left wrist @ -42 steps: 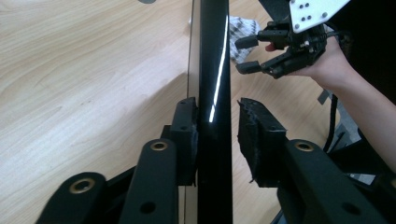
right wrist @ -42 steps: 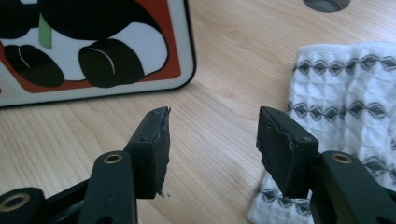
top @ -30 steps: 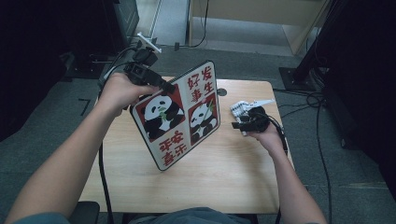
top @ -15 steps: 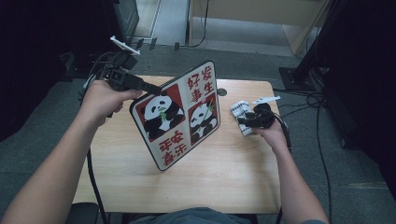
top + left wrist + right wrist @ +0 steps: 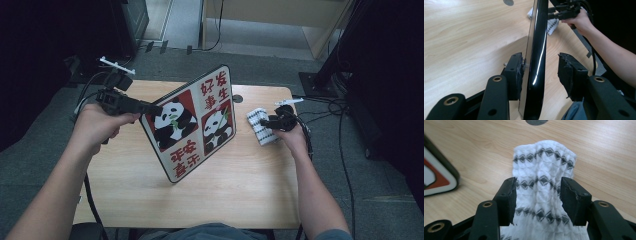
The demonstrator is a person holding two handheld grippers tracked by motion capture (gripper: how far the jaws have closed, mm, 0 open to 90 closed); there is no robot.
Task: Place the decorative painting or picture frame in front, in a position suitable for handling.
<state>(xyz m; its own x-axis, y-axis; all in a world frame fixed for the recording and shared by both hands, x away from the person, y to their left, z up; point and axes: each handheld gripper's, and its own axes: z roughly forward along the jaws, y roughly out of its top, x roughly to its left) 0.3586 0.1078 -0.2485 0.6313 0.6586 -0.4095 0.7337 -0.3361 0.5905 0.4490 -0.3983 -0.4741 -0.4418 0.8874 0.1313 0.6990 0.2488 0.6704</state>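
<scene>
High view: the glossy black-framed panda board (image 5: 192, 127) stands tilted at mid-desk (image 5: 240, 195), its left edge between the jaws of the left gripper (image 5: 152, 107), which has drawn leftward. Left gripper view: jaws just opening, one pad (image 5: 514, 75) touching, the other clear, so release looks underway. Right gripper view: right gripper (image 5: 537, 200), closing slightly, straddles the white black-patterned cloth (image 5: 544, 170) near the right edge, apparently ungripped.

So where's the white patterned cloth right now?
In the high view the white patterned cloth lies on the table's right side, just right of the panda board, between the right claw's open jaws.
</scene>
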